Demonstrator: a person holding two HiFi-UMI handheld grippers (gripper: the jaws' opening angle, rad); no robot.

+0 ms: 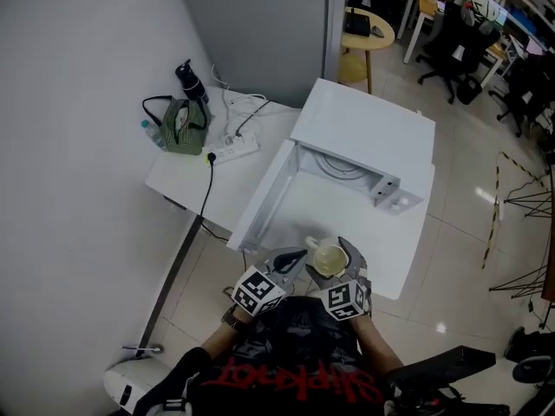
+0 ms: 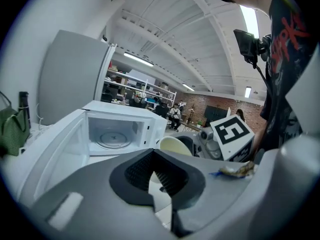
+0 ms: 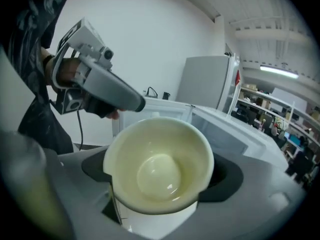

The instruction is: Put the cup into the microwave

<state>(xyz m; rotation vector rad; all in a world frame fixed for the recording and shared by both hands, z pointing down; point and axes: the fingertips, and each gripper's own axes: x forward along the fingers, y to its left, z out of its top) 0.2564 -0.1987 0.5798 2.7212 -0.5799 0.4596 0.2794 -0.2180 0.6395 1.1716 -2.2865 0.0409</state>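
Observation:
A cream cup (image 1: 329, 260) hangs in the air in front of the white microwave (image 1: 368, 133), with my right gripper (image 1: 331, 251) shut on it. In the right gripper view the cup (image 3: 157, 166) is empty and sits between the jaws of the right gripper (image 3: 160, 176). The microwave's door (image 1: 263, 199) stands open to the left and the cavity (image 2: 116, 132) with its glass turntable shows. My left gripper (image 1: 290, 256) is just left of the cup, shut with nothing in it. In its own view the left gripper (image 2: 159, 176) has the cup (image 2: 172, 145) beyond its tips.
The microwave stands on a white table (image 1: 186, 178) against the wall. A green bag (image 1: 182, 126), a black bottle (image 1: 191, 81) and a power strip (image 1: 236, 150) with cables lie at the table's far left. A yellow round table (image 1: 368, 29) and office chairs stand farther back.

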